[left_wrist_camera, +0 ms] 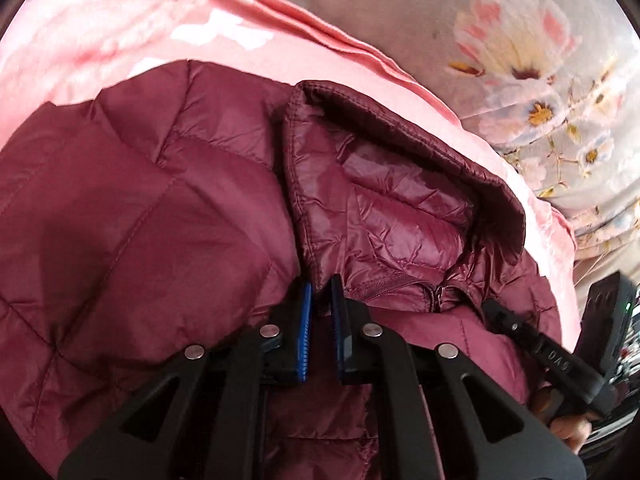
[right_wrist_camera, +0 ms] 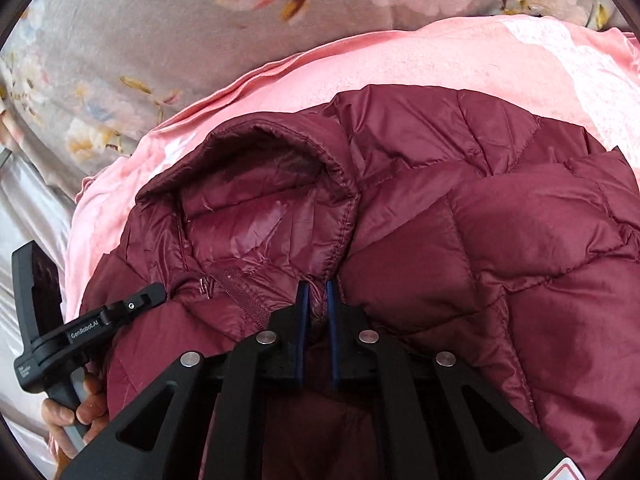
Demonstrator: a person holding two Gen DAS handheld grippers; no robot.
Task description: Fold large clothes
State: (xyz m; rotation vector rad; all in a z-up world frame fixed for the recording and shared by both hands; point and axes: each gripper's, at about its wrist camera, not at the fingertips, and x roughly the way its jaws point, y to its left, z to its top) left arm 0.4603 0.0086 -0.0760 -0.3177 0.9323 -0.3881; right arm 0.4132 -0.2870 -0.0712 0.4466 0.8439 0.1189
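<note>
Maroon puffer jacket (left_wrist_camera: 132,216) lies spread on a pink blanket (left_wrist_camera: 120,36) over a floral bedspread (left_wrist_camera: 520,60), collar (left_wrist_camera: 400,140) standing open toward me, zip (left_wrist_camera: 434,294) closed up to the neck. My left gripper (left_wrist_camera: 320,300) is pinched shut on a fold of fabric at the collar's base, on one side of the zip; my right gripper (right_wrist_camera: 316,300) is likewise clamped on a pleat of cloth at the collar's base on the other side, seen in the right wrist view. Each tool shows up at the edge of the other's cam, so both sit near each other w/ the zip between.

How it'll handle, as I judge it: light, puffy, very soft, so it'll sag and balloon rather than hold a crease. The shell looks shiny and slick, prob. slippery between the pads; a thin pinch could slide out. Best holds are stitched spots: the collar seam, shoulder seams, hem edge, where layers are thick and quilting gives bite. Avoid grabbing one loose quilted panel mid-body; that lifts only a tent of fabric. Nothing fragile, tho the zip pull could snag. Bulk means air needs pressing out after each fold or it'll spring back open.
</note>
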